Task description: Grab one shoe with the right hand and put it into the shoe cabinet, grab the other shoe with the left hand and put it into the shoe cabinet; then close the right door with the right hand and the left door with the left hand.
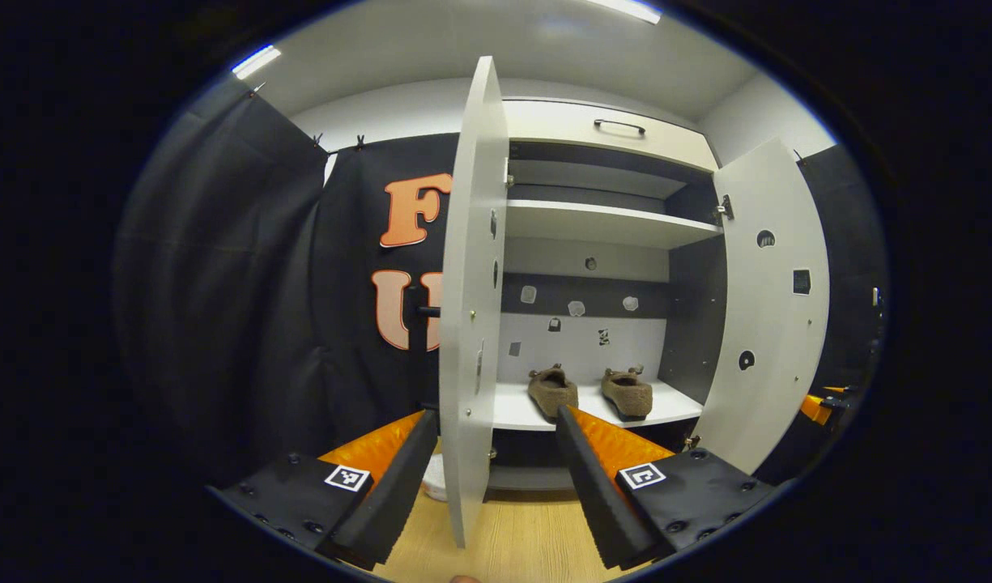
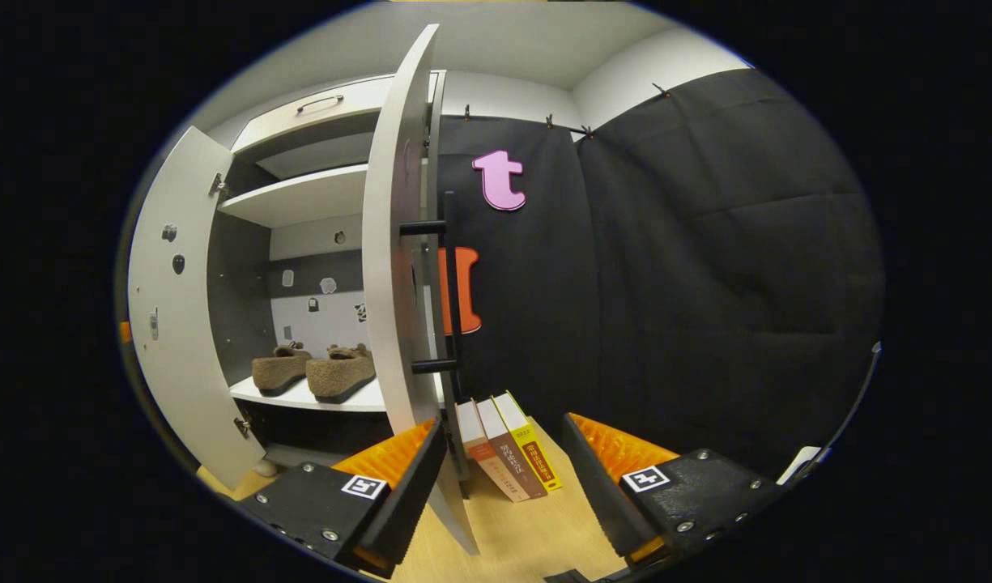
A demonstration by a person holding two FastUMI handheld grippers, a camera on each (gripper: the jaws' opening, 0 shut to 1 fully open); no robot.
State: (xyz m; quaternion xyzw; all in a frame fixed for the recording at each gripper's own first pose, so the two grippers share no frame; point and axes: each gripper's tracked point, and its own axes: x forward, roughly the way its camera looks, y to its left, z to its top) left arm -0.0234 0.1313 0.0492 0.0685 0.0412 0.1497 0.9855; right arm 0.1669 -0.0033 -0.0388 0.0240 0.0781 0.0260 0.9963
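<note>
Between left gripper [image 1: 496, 478] fingers stands left door [image 1: 467, 324].

Two brown fuzzy slippers, one [image 1: 553, 391] beside the other [image 1: 627, 392], sit upright, near each other with toes outward, on the bottom shelf of the white shoe cabinet [image 1: 609, 223]. The cabinet's white left door [image 1: 469, 300] and white right door [image 1: 767, 308] both stand open.

Left claw [image 1: 496, 474] and right claw [image 2: 504, 478] both gape wide, fingers level, gripping nothing.
</note>
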